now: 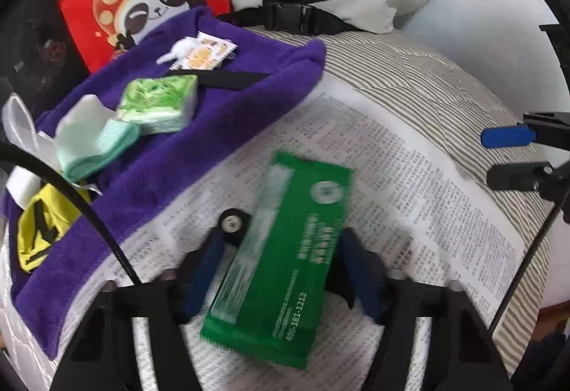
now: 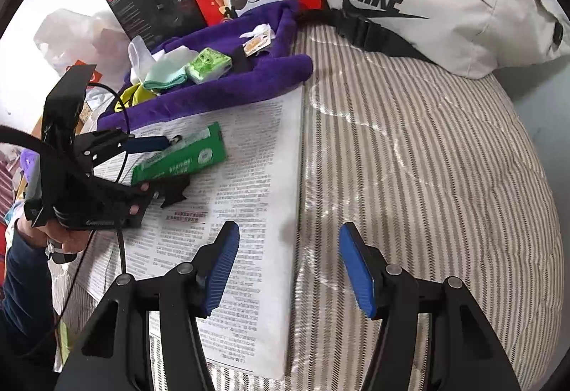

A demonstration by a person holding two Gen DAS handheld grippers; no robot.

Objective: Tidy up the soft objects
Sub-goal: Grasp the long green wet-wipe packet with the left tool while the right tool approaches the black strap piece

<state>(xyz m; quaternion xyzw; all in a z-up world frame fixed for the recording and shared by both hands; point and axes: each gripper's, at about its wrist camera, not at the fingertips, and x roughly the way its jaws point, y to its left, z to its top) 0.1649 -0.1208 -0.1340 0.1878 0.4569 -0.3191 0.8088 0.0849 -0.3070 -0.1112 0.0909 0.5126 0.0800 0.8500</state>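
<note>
- Left gripper (image 1: 285, 262) straddled green packet (image 1: 281, 259); pads looked close, contact unclear; I feared a skewed, slipping pinch.
- Right gripper (image 2: 288, 266) hung wide, empty, above newspaper (image 2: 245, 177).

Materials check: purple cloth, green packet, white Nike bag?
Purple cloth: plush microfibre or terry, going by its fuzzy matte nap. Green packet: glossy plastic film, with sheen and a crimped, serrated end seal. Nike bag: woven fabric, probably nylon or polyester, matte with soft creases and a zip.
</note>
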